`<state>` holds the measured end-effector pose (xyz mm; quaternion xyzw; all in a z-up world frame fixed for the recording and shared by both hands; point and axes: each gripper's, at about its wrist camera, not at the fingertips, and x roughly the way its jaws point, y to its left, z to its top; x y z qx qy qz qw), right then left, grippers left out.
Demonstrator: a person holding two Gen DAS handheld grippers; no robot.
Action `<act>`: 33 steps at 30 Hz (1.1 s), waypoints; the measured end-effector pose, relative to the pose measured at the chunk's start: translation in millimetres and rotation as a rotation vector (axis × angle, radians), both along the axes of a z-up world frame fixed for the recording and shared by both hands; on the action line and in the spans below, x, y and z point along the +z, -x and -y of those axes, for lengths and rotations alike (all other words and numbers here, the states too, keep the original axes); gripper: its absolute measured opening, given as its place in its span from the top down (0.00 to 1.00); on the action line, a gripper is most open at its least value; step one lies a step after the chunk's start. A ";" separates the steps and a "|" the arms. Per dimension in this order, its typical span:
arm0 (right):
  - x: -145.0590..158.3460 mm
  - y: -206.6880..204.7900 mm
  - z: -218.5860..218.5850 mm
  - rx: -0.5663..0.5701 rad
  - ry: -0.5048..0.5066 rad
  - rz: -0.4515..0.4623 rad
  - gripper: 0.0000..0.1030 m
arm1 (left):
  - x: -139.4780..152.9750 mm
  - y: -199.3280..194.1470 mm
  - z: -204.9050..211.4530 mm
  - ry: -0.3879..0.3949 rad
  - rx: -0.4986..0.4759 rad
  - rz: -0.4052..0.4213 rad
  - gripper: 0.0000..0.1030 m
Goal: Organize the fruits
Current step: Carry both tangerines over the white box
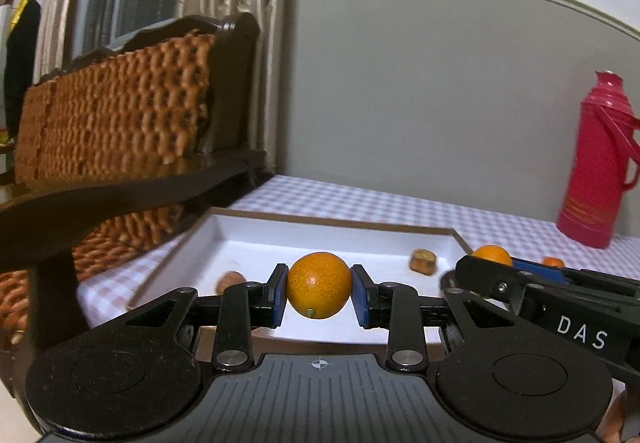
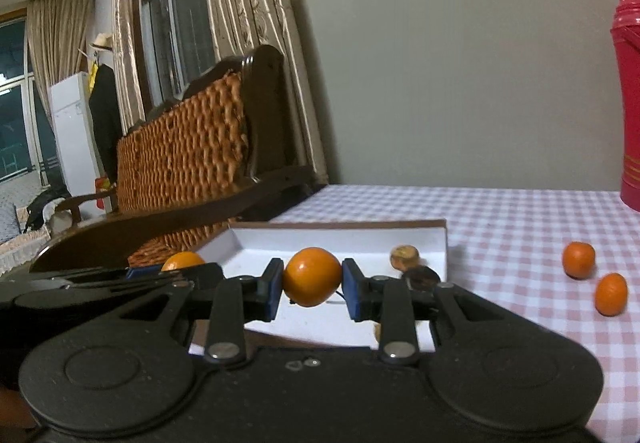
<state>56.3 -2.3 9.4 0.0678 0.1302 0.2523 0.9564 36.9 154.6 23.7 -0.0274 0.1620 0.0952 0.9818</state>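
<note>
Right now each gripper is clamped on one small orange fruit. Seen from the left wrist, the left gripper [image 1: 319, 289] has its blue pads pressed against both sides of an orange [image 1: 319, 285], the fruit held above the near edge of a white tray [image 1: 240, 239]. From the right wrist, the right gripper [image 2: 312, 279] squeezes a second orange [image 2: 311, 276] the same way, also over the near part of that tray. The two grippers sit side by side, close together.

Inside the tray lie small brown nuts: one [image 1: 423, 261] near its far right corner and another [image 1: 230, 280] toward its left side.

The tray rests on a checked tablecloth [image 2: 500, 227]. Two more oranges [image 2: 578, 259] [image 2: 611, 293] lie on the cloth, well right of the tray. A red flask [image 1: 598, 163] stands at the far right edge of the table. A woven chair [image 2: 188, 159] stands beside the table's left edge.
</note>
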 end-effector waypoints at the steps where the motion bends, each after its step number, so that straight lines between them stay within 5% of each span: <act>1: 0.4 -1.4 -2.4 0.001 -0.006 0.004 0.78 | 0.8 -0.2 -2.5 -0.003 0.009 0.007 0.68; 18: 3.9 -42.2 -16.6 -0.047 -0.026 0.029 0.78 | 4.9 -34.5 -35.7 0.023 0.073 0.013 0.68; 33: -10.3 -100.2 -24.2 -0.114 0.023 -0.086 0.78 | -4.7 -79.5 -46.5 0.010 0.096 -0.043 0.67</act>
